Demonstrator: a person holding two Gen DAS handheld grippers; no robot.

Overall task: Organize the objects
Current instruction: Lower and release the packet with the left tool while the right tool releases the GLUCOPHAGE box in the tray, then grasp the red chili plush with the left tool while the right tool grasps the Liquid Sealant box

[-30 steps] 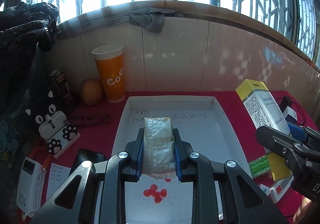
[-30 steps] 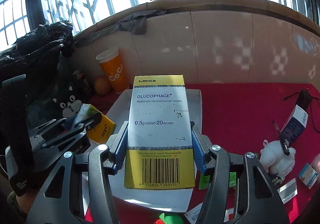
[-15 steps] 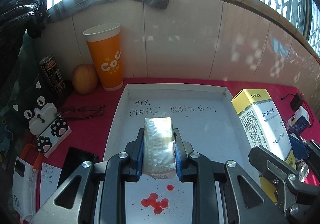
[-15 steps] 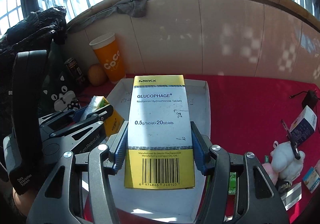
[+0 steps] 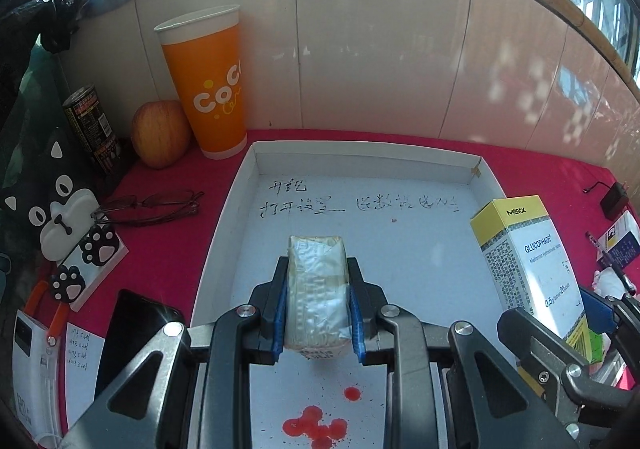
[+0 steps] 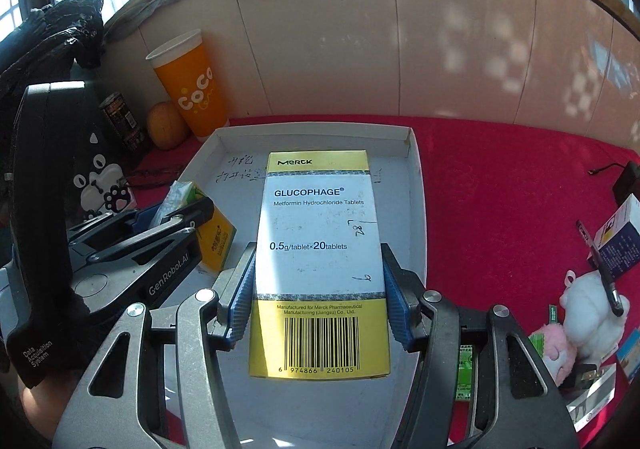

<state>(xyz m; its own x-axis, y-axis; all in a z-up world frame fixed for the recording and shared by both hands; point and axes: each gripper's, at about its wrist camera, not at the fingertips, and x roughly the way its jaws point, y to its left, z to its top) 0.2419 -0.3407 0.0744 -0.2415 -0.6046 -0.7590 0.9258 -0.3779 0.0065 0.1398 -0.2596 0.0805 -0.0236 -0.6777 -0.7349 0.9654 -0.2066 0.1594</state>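
Above a shallow white tray (image 5: 224,233) on a red-covered bench (image 6: 500,209), the left gripper (image 5: 318,303) was clamped narrowly on a foil-wrapped packet (image 5: 316,289) over the tray's near middle. The right gripper (image 6: 320,289), jaws about half apart, pinched a yellow-and-white Glucophage box (image 6: 320,249) by its long sides over the tray's right side. An orange cup (image 5: 208,89) and an apple (image 5: 160,133) stood beyond the tray's far left corner.

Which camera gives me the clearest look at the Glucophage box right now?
The right wrist view: the Glucophage box fills the centre, front face and barcode readable, clamped in the right gripper above the white tray. The left wrist view shows the box only at the right edge, angled and partly hidden.
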